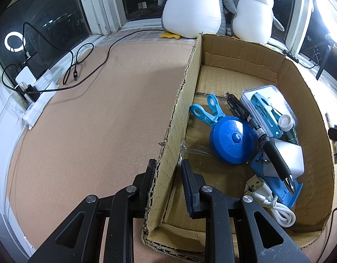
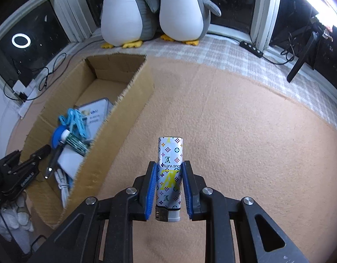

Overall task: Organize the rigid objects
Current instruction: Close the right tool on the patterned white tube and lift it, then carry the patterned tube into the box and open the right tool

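Note:
A cardboard box (image 1: 304,100) holds a blue round case (image 1: 232,140), blue clips (image 1: 206,110), a black pen (image 1: 271,149), a clear case (image 1: 267,107), a white block (image 1: 293,155) and a white USB cable (image 1: 273,206). My left gripper (image 1: 168,171) straddles the box's left wall (image 1: 181,114), one finger on each side, shut on it. My right gripper (image 2: 169,171) is shut on a white patterned lighter (image 2: 170,153), held above the carpet to the right of the box (image 2: 129,109).
Two plush penguins (image 2: 150,11) sit on the window ledge behind the box. A white power strip (image 1: 37,96) with black cables (image 1: 76,65) lies at the left. A black power strip (image 2: 251,47) and a black stand (image 2: 304,57) are at the right. Tan carpet (image 2: 245,131) surrounds the box.

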A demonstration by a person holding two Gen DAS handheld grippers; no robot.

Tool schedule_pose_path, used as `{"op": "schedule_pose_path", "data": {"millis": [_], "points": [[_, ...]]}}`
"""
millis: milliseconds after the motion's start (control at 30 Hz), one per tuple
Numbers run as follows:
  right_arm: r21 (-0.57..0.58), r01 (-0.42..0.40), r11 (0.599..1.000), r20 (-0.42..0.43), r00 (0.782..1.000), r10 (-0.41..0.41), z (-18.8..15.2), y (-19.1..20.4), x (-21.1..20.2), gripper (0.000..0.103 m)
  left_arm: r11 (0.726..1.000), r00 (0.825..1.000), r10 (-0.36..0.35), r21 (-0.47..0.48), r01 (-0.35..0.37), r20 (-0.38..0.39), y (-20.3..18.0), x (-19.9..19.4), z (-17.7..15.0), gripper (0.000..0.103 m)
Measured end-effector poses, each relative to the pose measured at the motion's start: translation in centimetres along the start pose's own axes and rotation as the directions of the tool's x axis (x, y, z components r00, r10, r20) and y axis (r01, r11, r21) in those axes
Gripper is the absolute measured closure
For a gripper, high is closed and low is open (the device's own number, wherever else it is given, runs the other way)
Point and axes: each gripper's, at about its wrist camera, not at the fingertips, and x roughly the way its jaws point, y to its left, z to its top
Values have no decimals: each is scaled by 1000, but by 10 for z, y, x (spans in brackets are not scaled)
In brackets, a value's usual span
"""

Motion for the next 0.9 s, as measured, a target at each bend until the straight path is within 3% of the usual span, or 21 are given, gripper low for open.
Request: {"op": "schedule_pose_path", "data": {"millis": [600, 900], "points": [[-80, -87, 993, 118, 988, 96, 41, 55, -34, 82, 1000, 1000, 0, 0, 0, 0, 0, 0, 0, 79], [-129, -107, 986, 108, 987, 121, 54, 86, -23, 82, 1000, 1000, 0, 0, 0, -1, 0, 0, 0, 79]]}}
